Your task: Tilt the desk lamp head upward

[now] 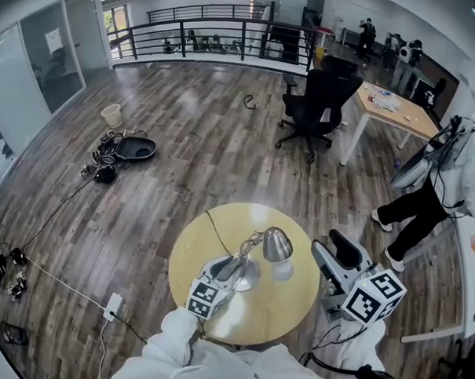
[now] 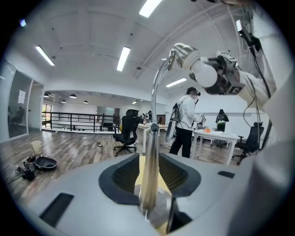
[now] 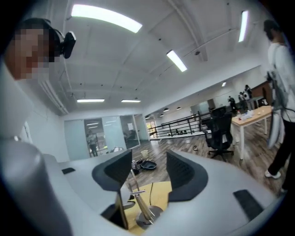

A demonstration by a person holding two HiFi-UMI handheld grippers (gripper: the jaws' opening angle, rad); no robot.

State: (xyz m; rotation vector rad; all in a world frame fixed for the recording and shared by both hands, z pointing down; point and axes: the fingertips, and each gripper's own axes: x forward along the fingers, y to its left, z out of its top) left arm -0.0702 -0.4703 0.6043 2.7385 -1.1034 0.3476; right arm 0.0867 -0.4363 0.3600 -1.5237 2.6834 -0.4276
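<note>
A silver desk lamp stands on the round yellow table (image 1: pixel 294 308). Its base (image 1: pixel 248 277) is near the middle, and its head (image 1: pixel 277 244) hangs to the right on a bent arm. My left gripper (image 1: pixel 231 270) reaches the base from the left. In the left gripper view the lamp's stem (image 2: pixel 148 175) rises between the left gripper's (image 2: pixel 147 159) jaws, with a strip of table showing beside it, and curves up to the head (image 2: pixel 184 50). My right gripper (image 1: pixel 334 250) hangs open to the right of the head, apart from it. Between the right gripper's (image 3: pixel 147 170) jaws only the distant stem (image 3: pixel 138 198) and base (image 3: pixel 150 214) show.
The lamp's cord (image 1: pixel 216 229) runs over the table's far edge. A power strip (image 1: pixel 113 306) and cable lie on the floor at left, with bags (image 1: pixel 126 149) and a bin (image 1: pixel 112 116) farther off. A black office chair (image 1: pixel 316 103), a desk (image 1: pixel 395 107) and a person (image 1: pixel 427 204) are at right.
</note>
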